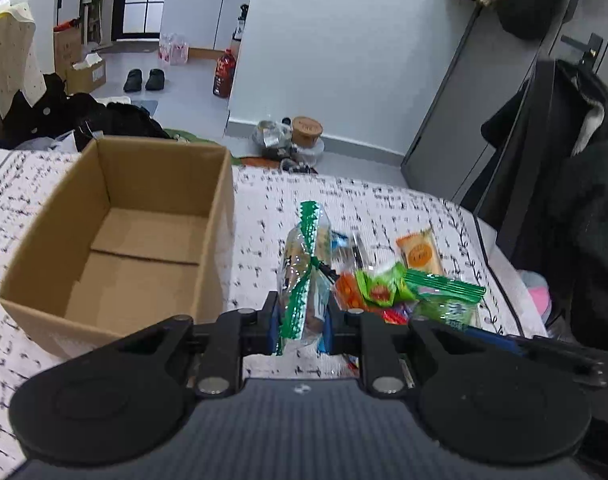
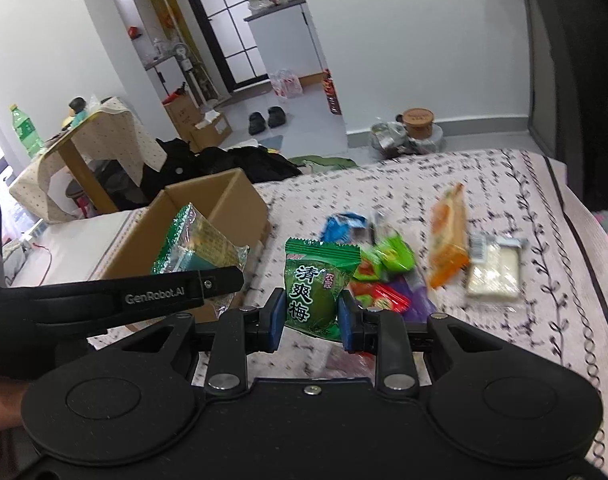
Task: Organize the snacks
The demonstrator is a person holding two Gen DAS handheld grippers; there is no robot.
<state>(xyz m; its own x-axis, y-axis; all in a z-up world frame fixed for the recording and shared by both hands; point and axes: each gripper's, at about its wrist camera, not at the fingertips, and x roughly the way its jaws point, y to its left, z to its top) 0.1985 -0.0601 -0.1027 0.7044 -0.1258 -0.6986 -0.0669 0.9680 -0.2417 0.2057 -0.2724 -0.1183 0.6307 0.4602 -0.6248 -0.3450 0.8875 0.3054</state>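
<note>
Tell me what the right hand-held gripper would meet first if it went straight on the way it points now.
Probably the pile of loose snack packets on the patterned bedspread just ahead. The right hand-held gripper points downward, clamped on a green plum packet. Depth is unclear.

Cardboard box (image 1: 116,236): plain brown; bedspread (image 1: 404,208): white with a black sprig print and dark border stripe. Cracker packet (image 1: 304,276): clear film with green zigzag-edged seals; plum packet (image 2: 316,280): green with white characters. Wafer packet (image 2: 450,240): orange; grippers' pads (image 2: 275,316): blue on black bodies.
</note>
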